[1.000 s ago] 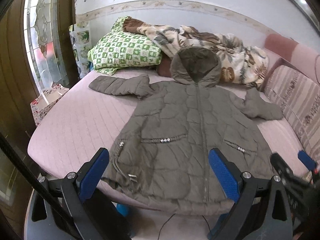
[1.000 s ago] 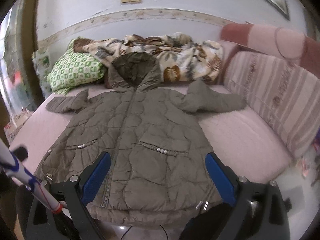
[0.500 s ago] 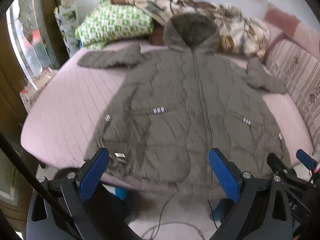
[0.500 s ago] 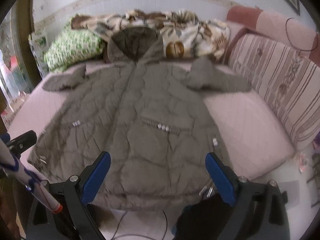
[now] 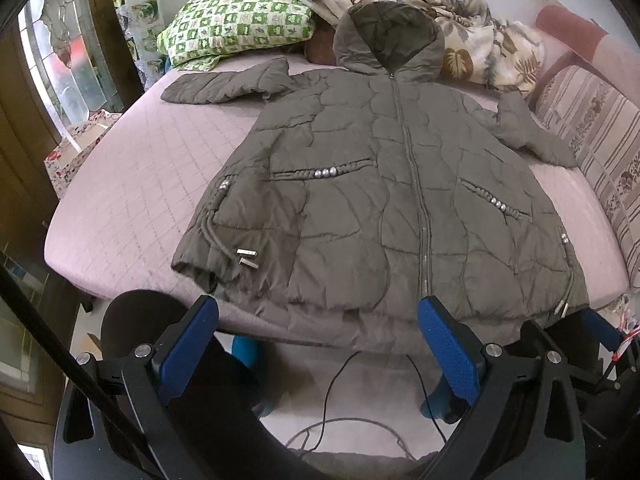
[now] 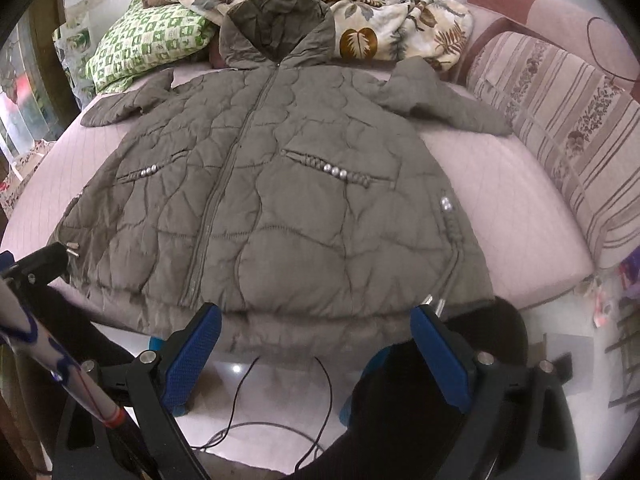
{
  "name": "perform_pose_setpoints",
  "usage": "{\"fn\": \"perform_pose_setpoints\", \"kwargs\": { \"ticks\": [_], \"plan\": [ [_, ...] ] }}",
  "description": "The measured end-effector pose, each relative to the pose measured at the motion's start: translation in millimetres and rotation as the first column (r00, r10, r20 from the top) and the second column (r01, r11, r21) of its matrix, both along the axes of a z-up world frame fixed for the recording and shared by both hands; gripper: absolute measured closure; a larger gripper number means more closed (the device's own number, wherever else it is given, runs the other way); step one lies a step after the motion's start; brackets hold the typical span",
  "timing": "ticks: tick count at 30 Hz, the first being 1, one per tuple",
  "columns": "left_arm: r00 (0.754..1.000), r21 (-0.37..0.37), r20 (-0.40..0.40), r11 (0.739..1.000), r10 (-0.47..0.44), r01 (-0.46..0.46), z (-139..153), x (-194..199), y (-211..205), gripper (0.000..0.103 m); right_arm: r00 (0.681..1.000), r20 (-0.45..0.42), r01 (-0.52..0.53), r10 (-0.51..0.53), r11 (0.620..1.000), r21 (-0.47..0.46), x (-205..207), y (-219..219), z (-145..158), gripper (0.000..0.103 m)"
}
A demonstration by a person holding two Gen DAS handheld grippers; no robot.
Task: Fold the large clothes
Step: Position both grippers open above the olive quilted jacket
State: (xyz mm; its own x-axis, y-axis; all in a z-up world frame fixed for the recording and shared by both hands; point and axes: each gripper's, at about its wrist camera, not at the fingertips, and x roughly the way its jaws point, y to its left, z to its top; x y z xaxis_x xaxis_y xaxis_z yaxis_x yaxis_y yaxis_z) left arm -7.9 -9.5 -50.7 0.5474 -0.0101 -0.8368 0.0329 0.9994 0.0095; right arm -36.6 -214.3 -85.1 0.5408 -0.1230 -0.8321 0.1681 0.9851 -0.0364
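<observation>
A large olive-green quilted jacket (image 5: pixel 380 200) lies spread out, front up, on a bed (image 5: pixel 140 184) covered in a pale pink quilted cover. Its zip runs closed down the middle, and its hood (image 5: pixel 388 36) points toward the far end of the bed, resting against a leaf-patterned blanket (image 5: pixel 472 36) heaped there. A green-and-white checked pillow (image 5: pixel 236 28) sits beside the blanket, on the window side. Both sleeves are stretched outward: one (image 5: pixel 228 84) lies flat on the cover toward the pillow, the other (image 5: pixel 528 136) reaches toward a striped cushion (image 5: pixel 600 136) that runs along the bed's edge. The jacket's hem hangs slightly over the near edge of the bed, with drawcords and metal tips showing at both lower corners.

The left gripper (image 5: pixel 316 340) hovers just short of the hem, its blue-padded fingers spread wide and holding nothing. The right gripper (image 6: pixel 316 344) hangs likewise in front of the hem, wide apart and empty. In the right wrist view, the tip of the left gripper shows at the jacket's lower corner on the window side; whether it touches the cloth cannot be told.

A thin black cable (image 5: pixel 348 400) loops across the pale floor below the bed edge.
</observation>
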Motion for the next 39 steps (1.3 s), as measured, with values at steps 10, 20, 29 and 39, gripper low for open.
{"fn": "perform_pose_setpoints", "kwargs": {
  "ticks": [10,20,29,39],
  "plan": [
    [0.999,0.058,0.033,0.998,-0.041,0.039,6,-34,-8,0.004,0.999,0.041,-0.009,0.009,1.000,-0.007,-28,9,8,0.005],
    [0.995,0.010,0.059,0.996,-0.084,0.084,11,-54,-11,0.004,0.997,0.077,0.016,-0.016,1.000,0.004,-46,5,14,0.005],
    [0.996,-0.005,0.045,0.997,-0.076,0.076,8,-53,-10,0.004,0.997,0.074,0.021,-0.022,1.000,0.017,-47,3,9,0.005],
    [0.997,-0.027,0.024,0.997,-0.070,0.071,-2,-35,-3,0.004,0.999,0.048,0.023,-0.024,0.999,0.023,-38,2,-1,0.005]
  ]
}}
